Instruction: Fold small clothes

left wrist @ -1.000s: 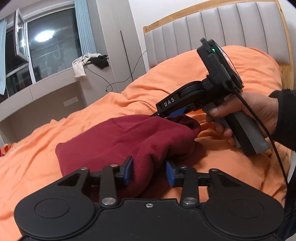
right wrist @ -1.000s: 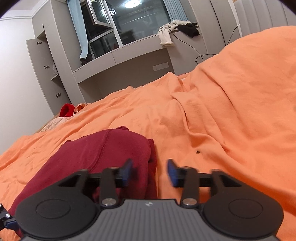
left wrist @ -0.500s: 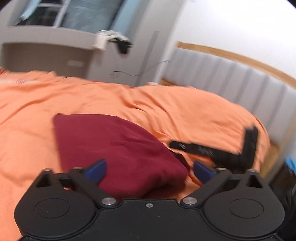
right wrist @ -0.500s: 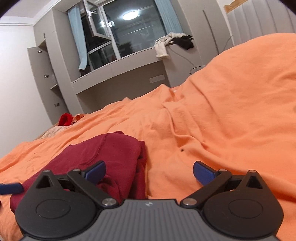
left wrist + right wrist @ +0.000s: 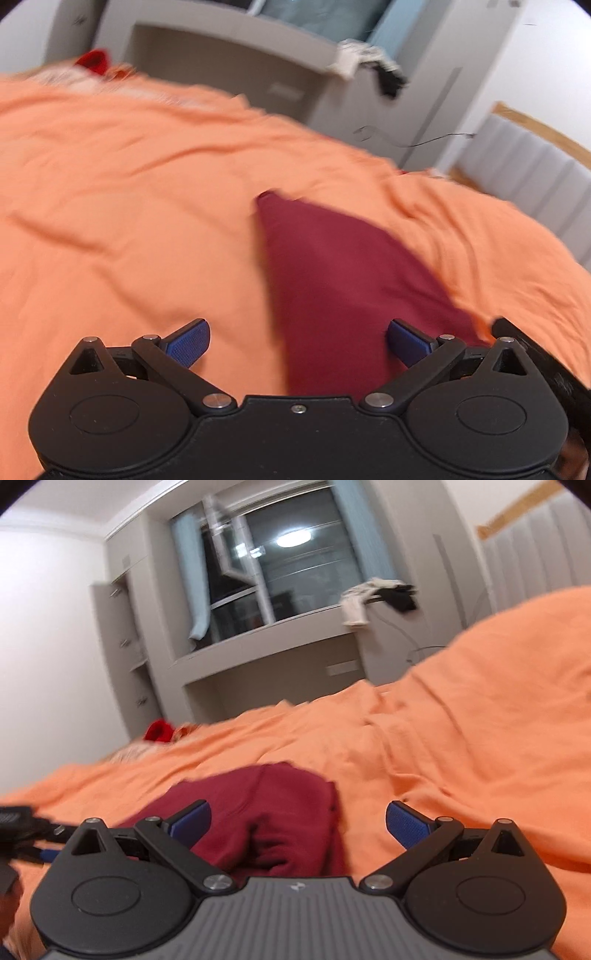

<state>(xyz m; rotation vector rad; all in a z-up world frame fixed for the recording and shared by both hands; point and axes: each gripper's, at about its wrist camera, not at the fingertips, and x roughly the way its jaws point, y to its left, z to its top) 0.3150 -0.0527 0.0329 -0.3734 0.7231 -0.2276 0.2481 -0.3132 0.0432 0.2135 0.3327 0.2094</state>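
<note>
We judge the fold as mostly done: the dark red knitted garment (image 5: 332, 280) lies as a compact bundle on the orange bed cover (image 5: 129, 221). Our left gripper (image 5: 297, 341) and right gripper (image 5: 297, 821) are both released, holding nothing. Perhaps only smoothing is left.

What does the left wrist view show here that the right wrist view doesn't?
Only the left wrist view shows the dark red folded garment lying flat, tapering to a far corner. Only the right wrist view shows the lit window and the garment's bunched near edge. Both share the orange bedsheet, clothes draped on the grey ledge, and open, empty fingers.
</note>
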